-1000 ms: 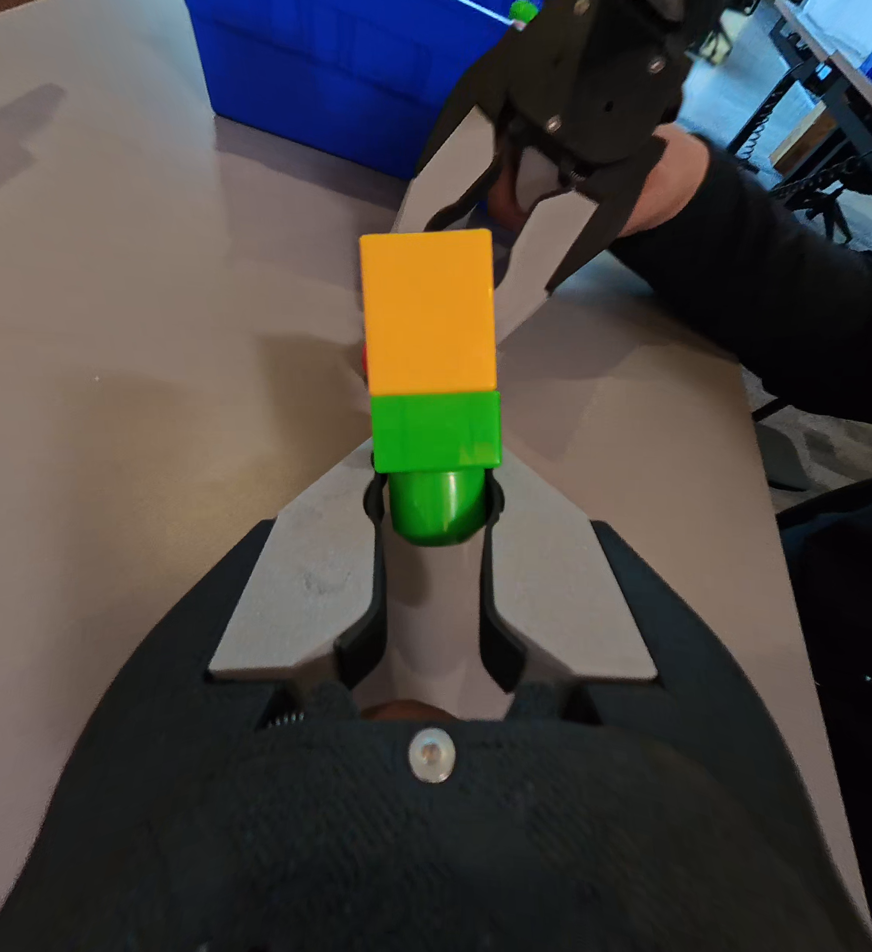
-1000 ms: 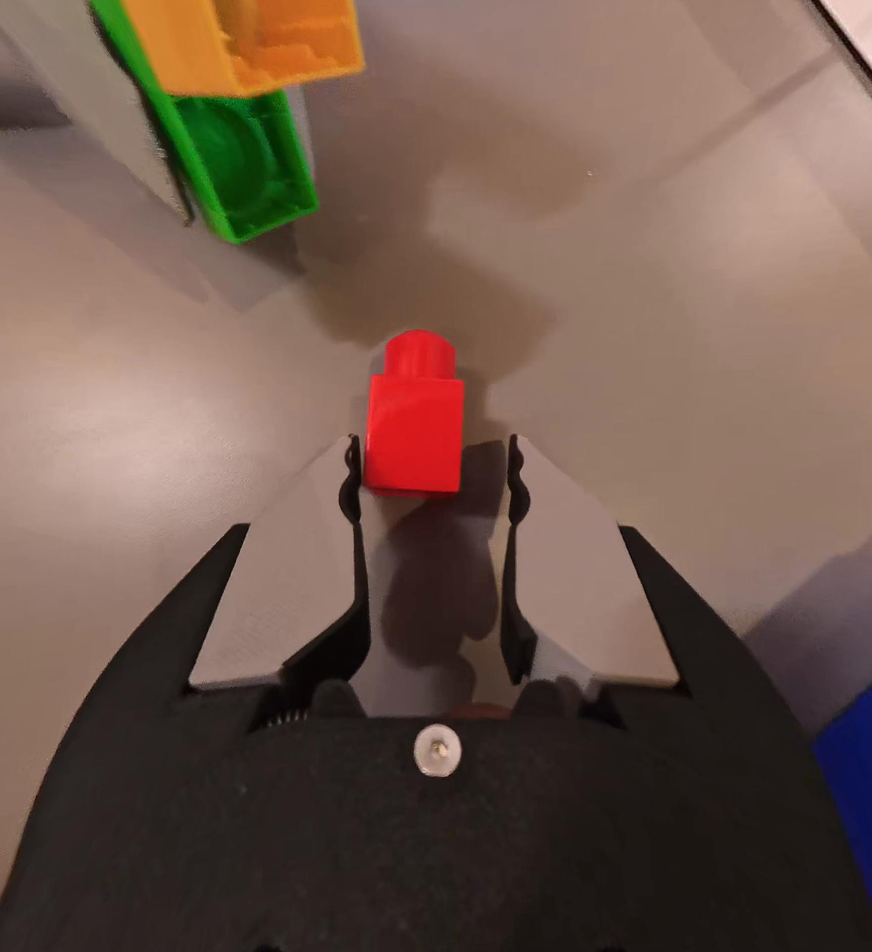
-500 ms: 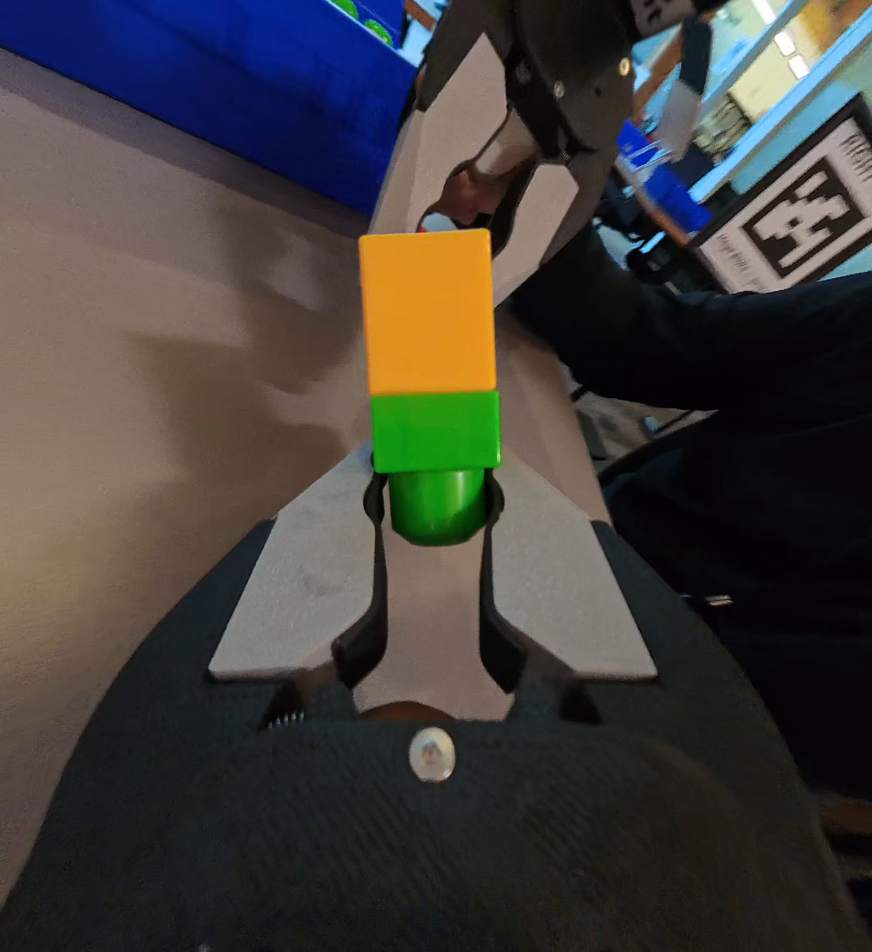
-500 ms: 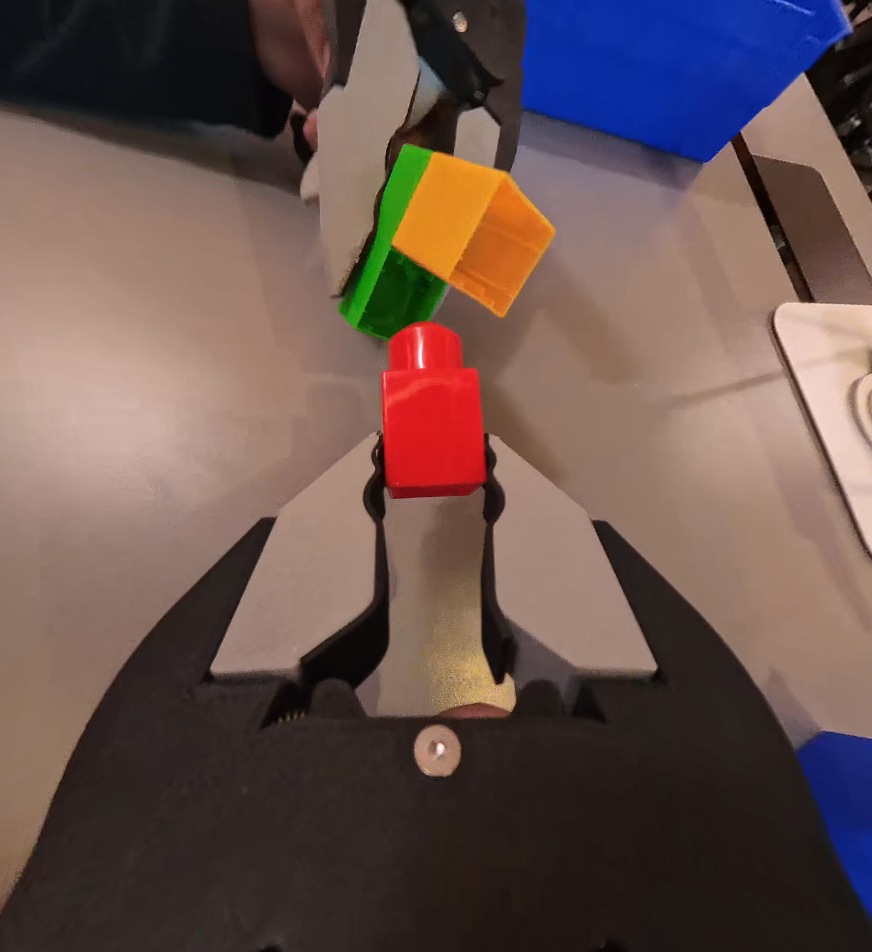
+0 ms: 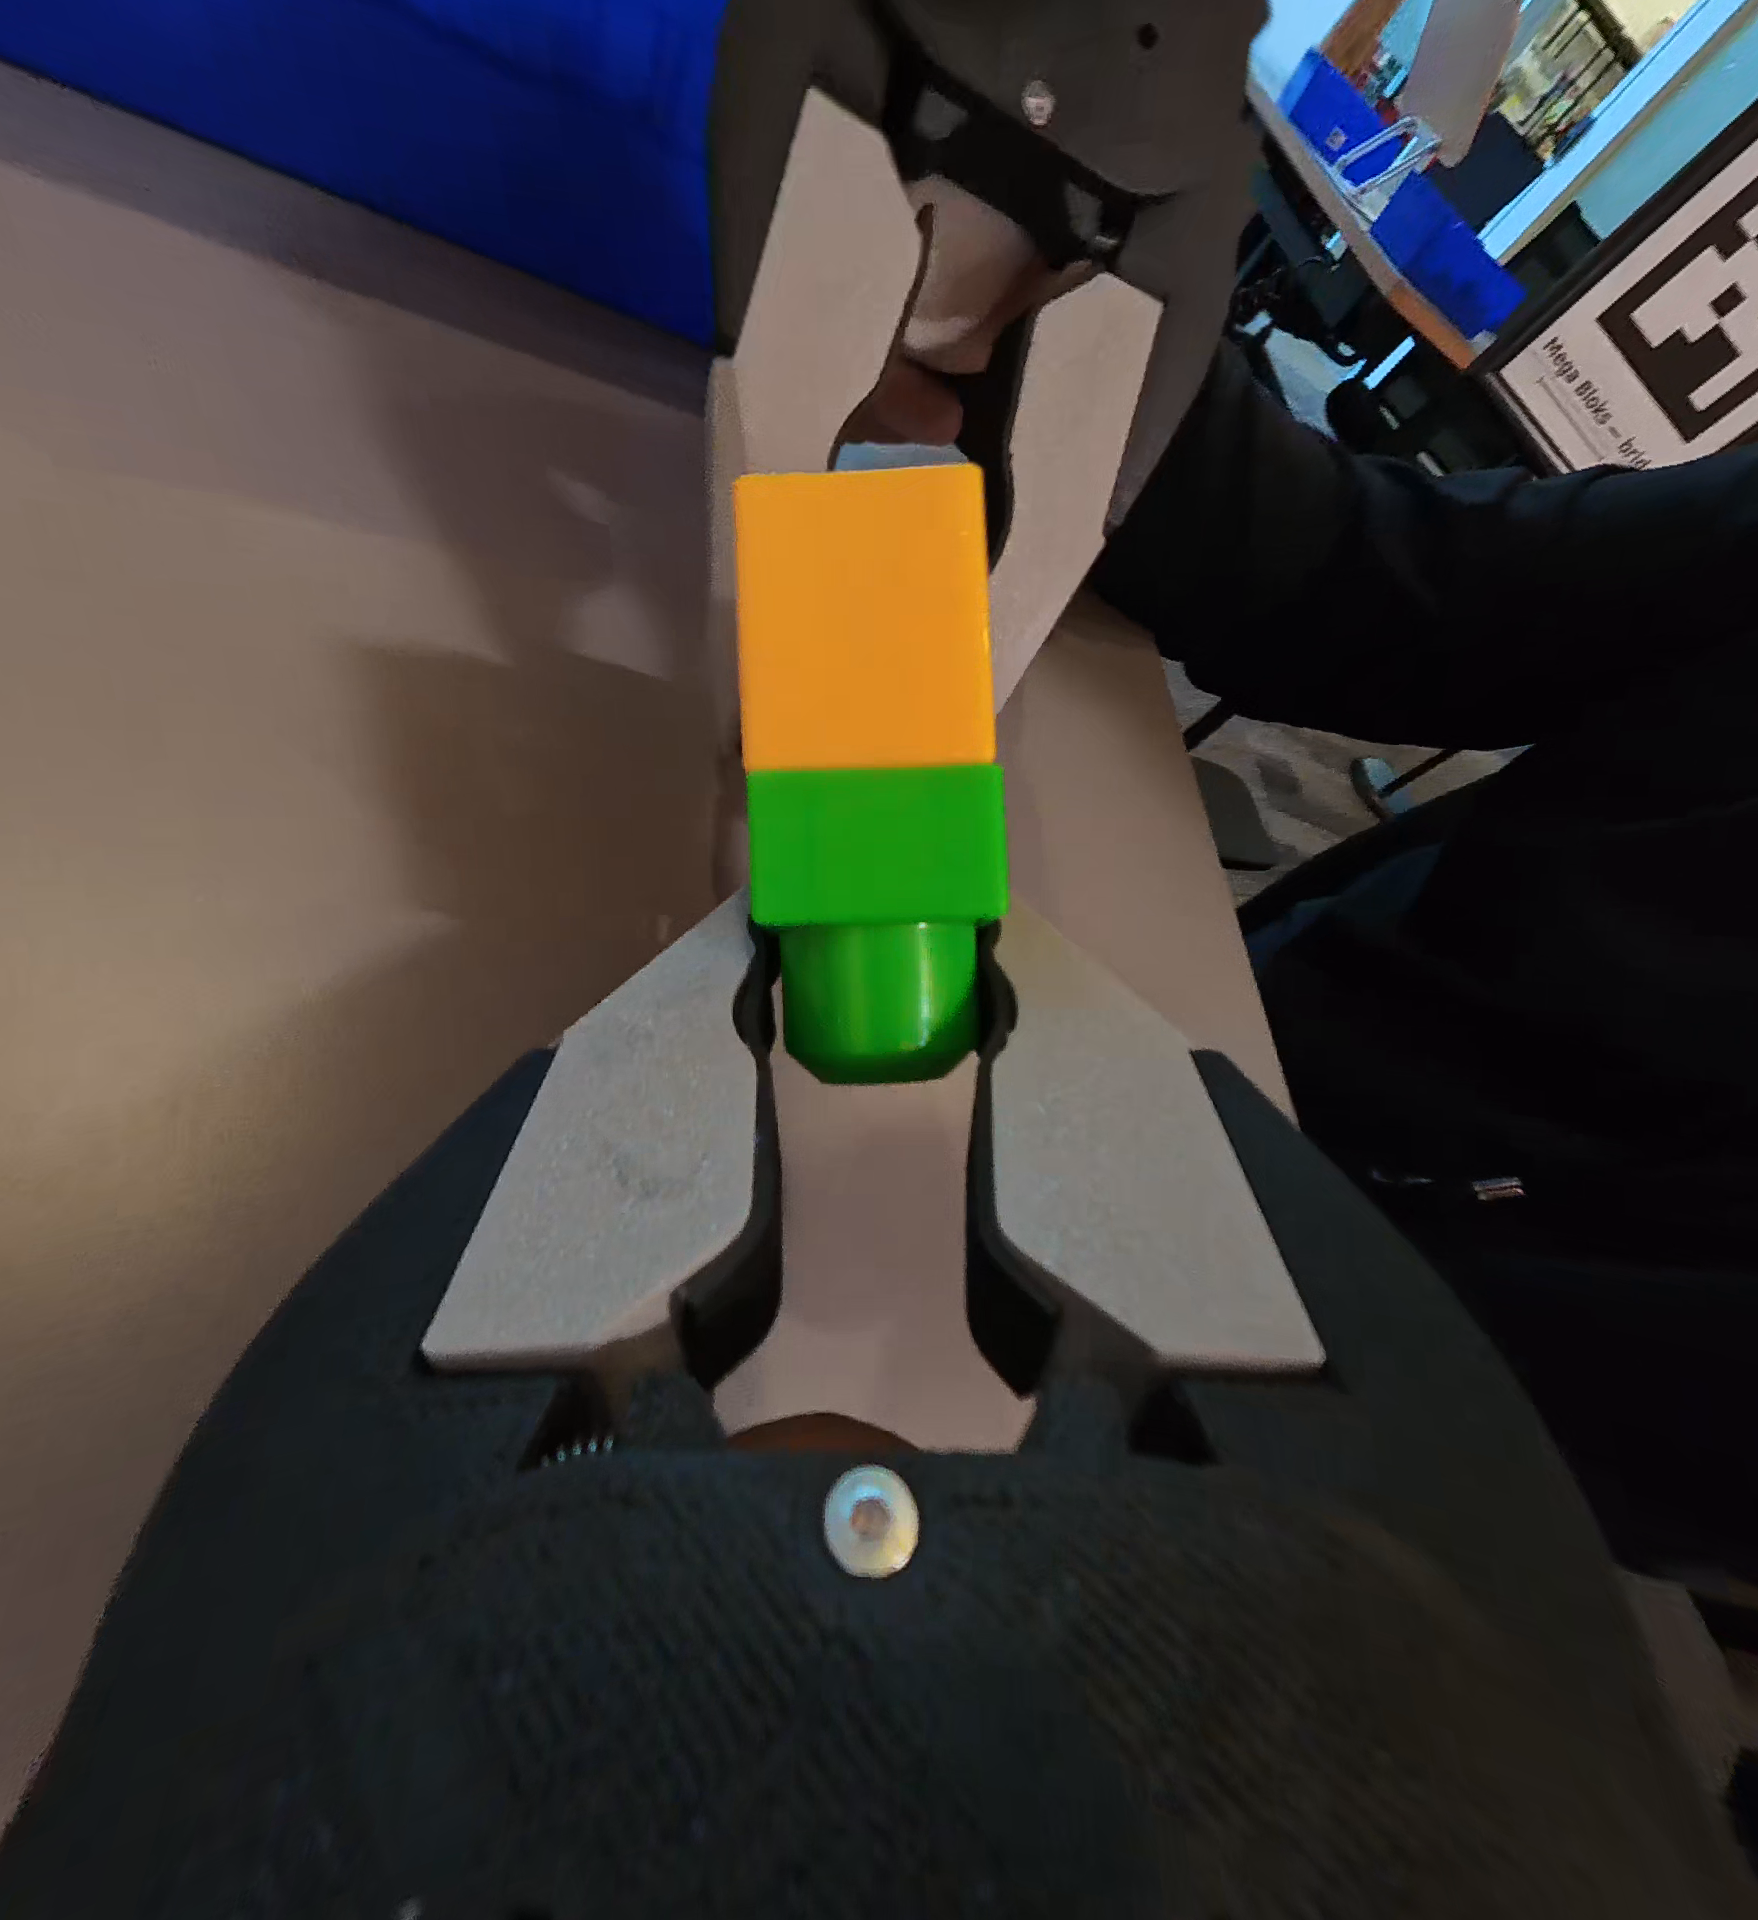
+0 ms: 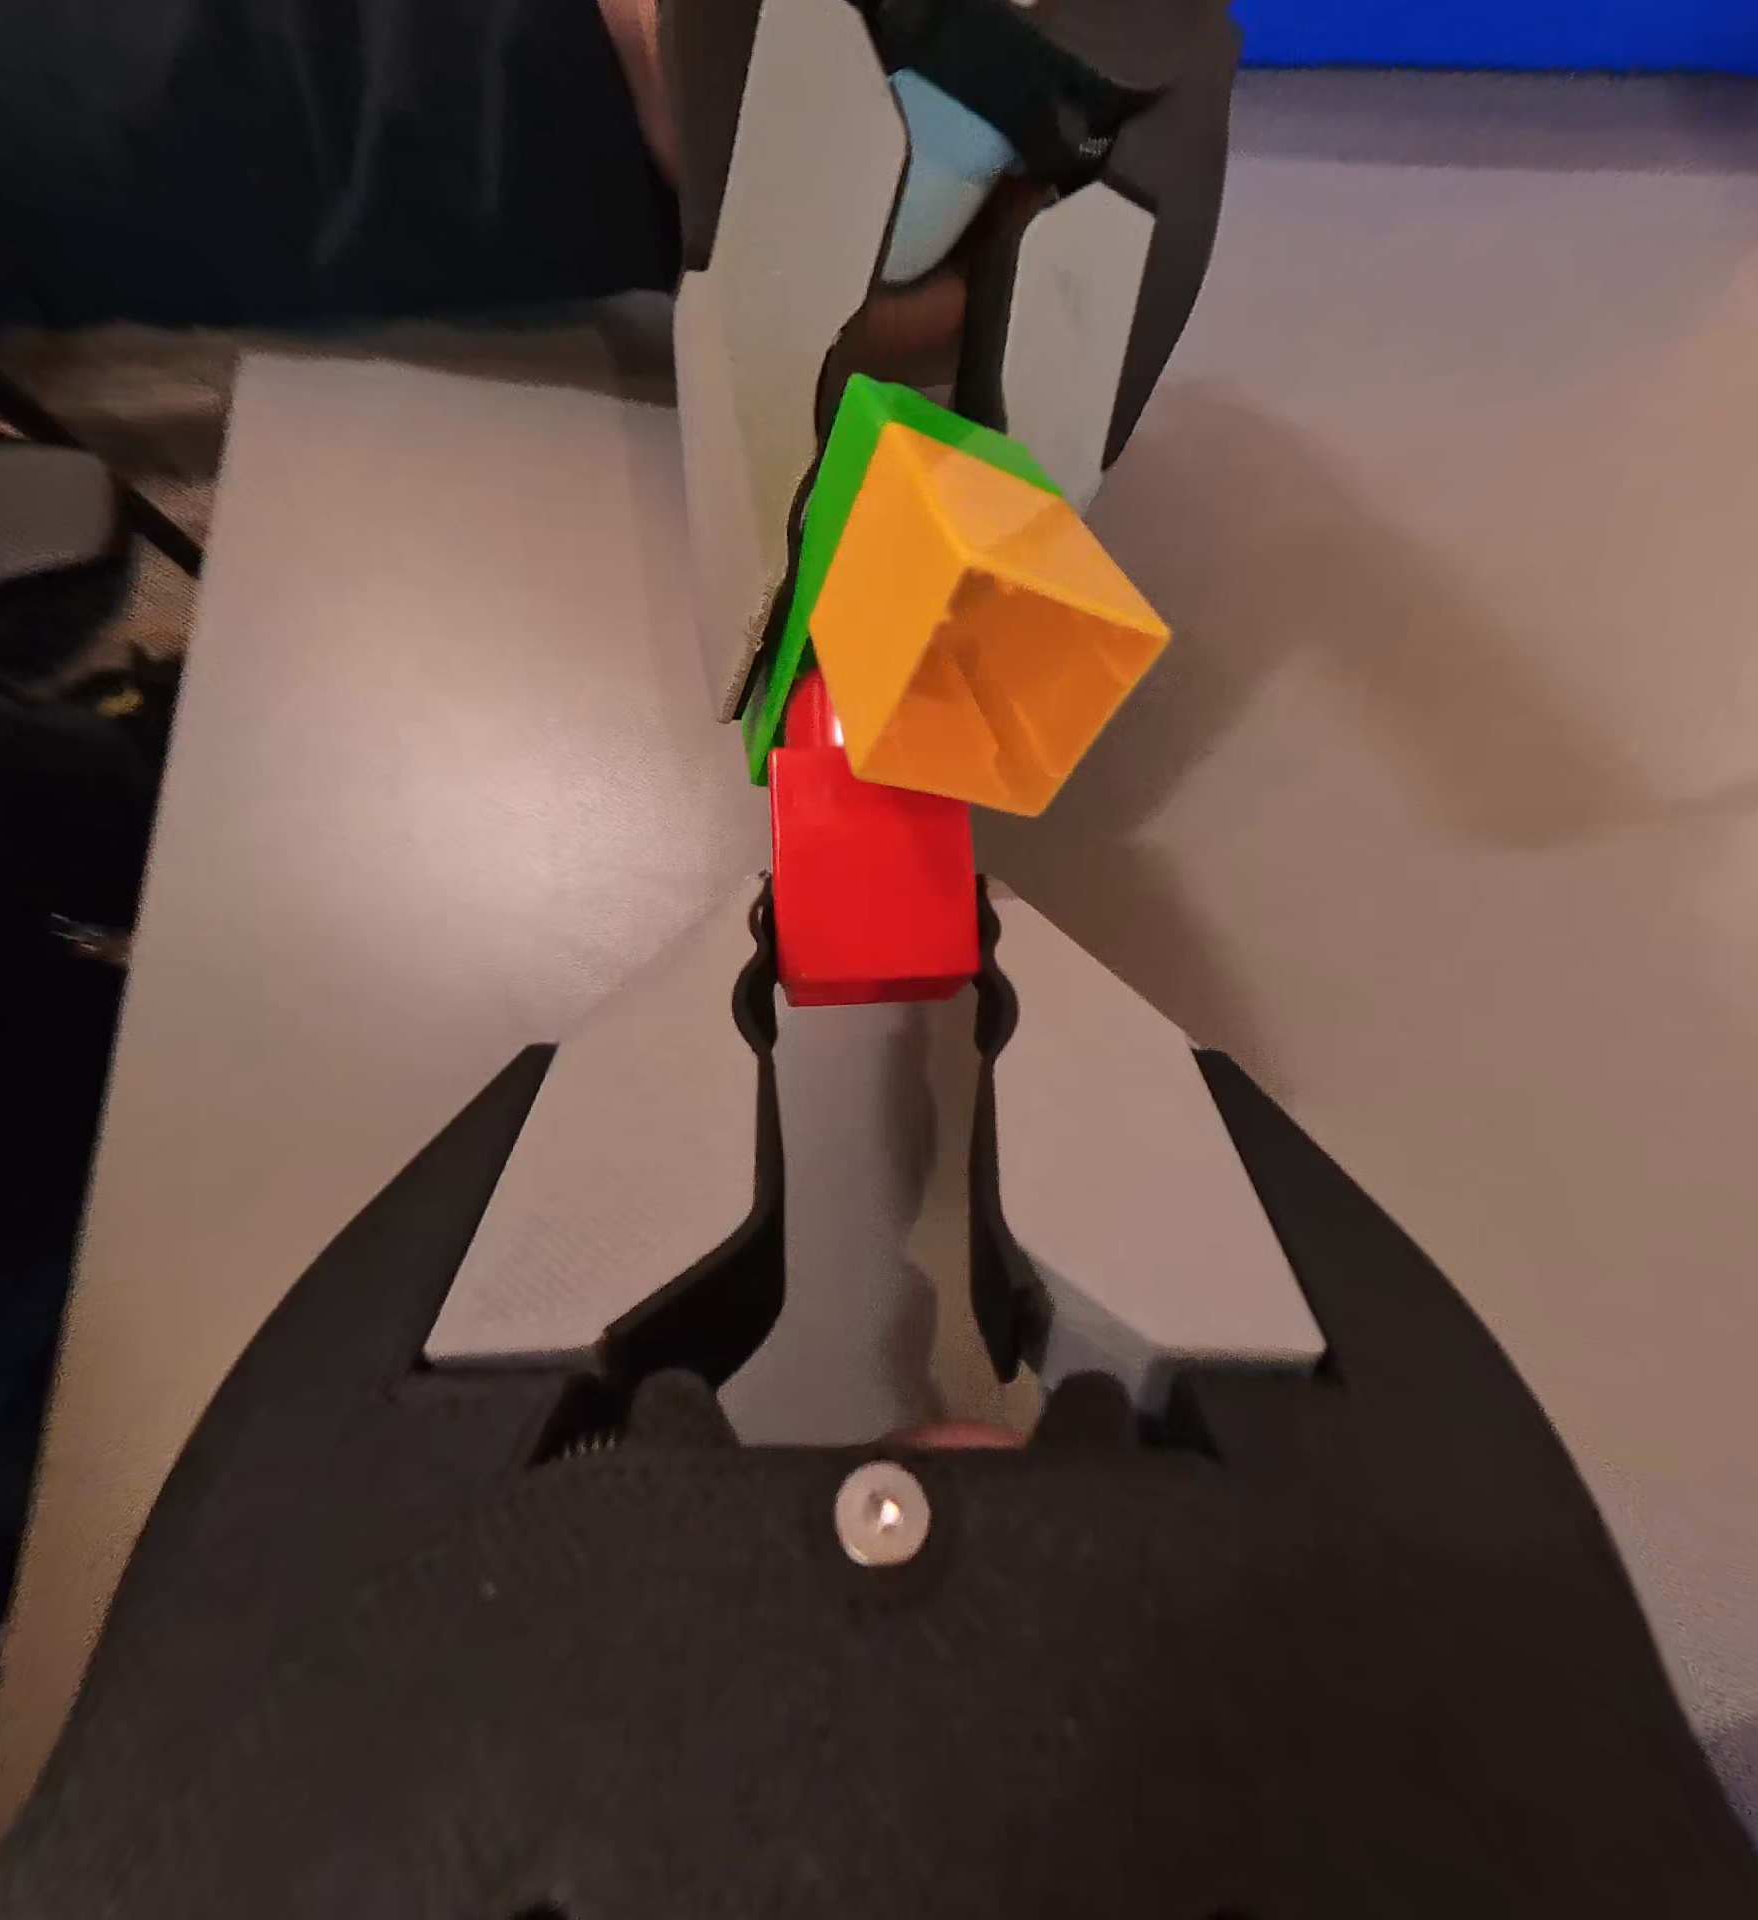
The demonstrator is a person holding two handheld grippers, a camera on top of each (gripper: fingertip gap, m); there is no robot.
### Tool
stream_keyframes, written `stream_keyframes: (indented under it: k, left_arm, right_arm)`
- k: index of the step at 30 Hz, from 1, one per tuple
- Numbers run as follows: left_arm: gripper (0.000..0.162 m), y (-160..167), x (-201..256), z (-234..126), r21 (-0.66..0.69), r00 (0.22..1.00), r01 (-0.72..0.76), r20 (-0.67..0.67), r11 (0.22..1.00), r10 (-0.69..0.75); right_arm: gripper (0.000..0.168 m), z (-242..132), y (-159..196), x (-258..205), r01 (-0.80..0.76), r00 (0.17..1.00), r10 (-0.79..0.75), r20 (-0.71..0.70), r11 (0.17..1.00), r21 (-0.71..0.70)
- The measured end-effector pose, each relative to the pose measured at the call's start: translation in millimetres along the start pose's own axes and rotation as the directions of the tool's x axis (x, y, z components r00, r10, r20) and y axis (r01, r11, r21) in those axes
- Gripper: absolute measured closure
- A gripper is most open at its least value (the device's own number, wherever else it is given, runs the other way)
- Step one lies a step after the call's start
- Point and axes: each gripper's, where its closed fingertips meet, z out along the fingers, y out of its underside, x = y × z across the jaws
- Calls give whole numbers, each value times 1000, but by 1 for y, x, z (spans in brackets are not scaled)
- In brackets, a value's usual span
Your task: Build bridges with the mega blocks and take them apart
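Both pairs of jaws are closed on blocks, held up over the grey table. On the left gripper they pinch the round stud of the green block, which carries the orange block pressed onto its far side, so the joined pair sticks straight out ahead. On the right gripper they clamp the lower sides of the red block, whose stud points forward.

In the right wrist view the red stud sits tight against the open underside of the green block, just beside the orange one; whether it is seated or only touching I cannot tell. The green-and-orange pair looks tilted against the red block's axis.

That tilt is the main risk, I judge: pushing while the stud and socket are out of line could jam the stud on the green rim, or twist the pair about its single round stud in the left grip. A hard shove could also pop the orange block off, or slide the red block back through its narrow hold, dropping pieces on the table.
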Motion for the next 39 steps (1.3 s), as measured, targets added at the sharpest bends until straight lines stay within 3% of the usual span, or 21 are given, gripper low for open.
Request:
stream_keyframes:
  k: [7, 10, 16, 23, 28, 31, 34, 39]
  left_arm:
    - [129, 4, 11, 14, -90, 994, -98, 40, 991, 102]
    - [129, 12, 2, 18, -146, 988, -105, 97, 984, 120]
    - [129, -10, -2, 8, 19, 997, -31, 70, 999, 30]
    - [129, -21, 8, -3, 113, 1000, 15, -26, 993, -12]
    - [128, -22, -1, -8, 131, 1000, 10, 21, 991, -13]
    - [129, -32, 4, -16, 190, 1000, 7, -3, 982, -7]
    - [129, -21, 0, -14, 106, 997, -34, 66, 994, 27]
    - [129, -31, 4, -20, 176, 1000, -9, 25, 984, 4]
  right_arm:
    - [135, -9, -6, -19, -185, 955, 170, 241, 982, 42]
    - [135, -4, -1, -15, -223, 950, 214, 226, 975, 13]
    - [135, -9, -12, -4, -296, 938, 264, 226, 948, 120]
    - [136, -14, -29, -6, -181, 976, 147, 162, 959, 219]
    - [136, -4, -25, 1, -165, 985, 152, 78, 966, 198]
    - [136, -3, -37, 1, -310, 944, 264, 197, 913, 266]
    - [136, 5, -34, 0, -338, 932, 288, 219, 910, 241]
    - [136, -2, -46, 1, -389, 911, 306, 278, 863, 324]
